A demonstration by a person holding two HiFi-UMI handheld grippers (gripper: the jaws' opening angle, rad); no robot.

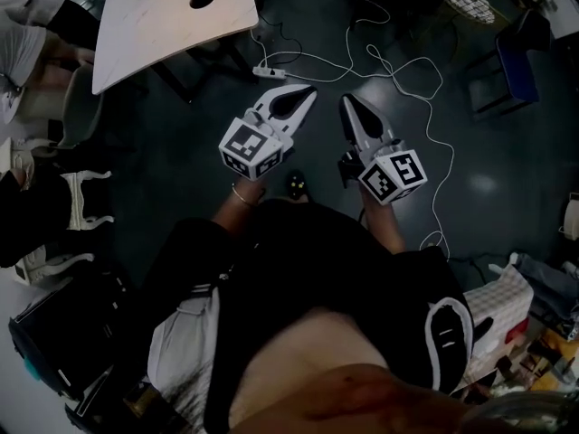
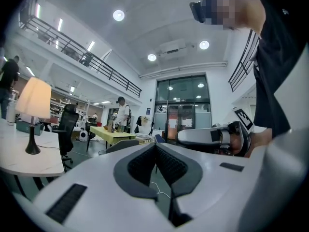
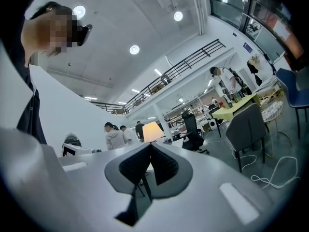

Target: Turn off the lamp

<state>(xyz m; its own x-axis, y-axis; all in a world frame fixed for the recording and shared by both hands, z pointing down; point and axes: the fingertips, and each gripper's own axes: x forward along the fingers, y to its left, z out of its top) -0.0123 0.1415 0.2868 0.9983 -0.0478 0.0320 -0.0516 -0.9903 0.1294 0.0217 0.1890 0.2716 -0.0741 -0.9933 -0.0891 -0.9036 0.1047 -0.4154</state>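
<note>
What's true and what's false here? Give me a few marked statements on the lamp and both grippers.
1. The lamp is lit. True.
2. The left gripper holds the lamp. False: its jaws are shut on nothing, and the lamp stands well away from it.
3. The right gripper has its jaws together, with nothing between them. True.
4. The lamp stands on the floor. False: it stands on the white table.
</note>
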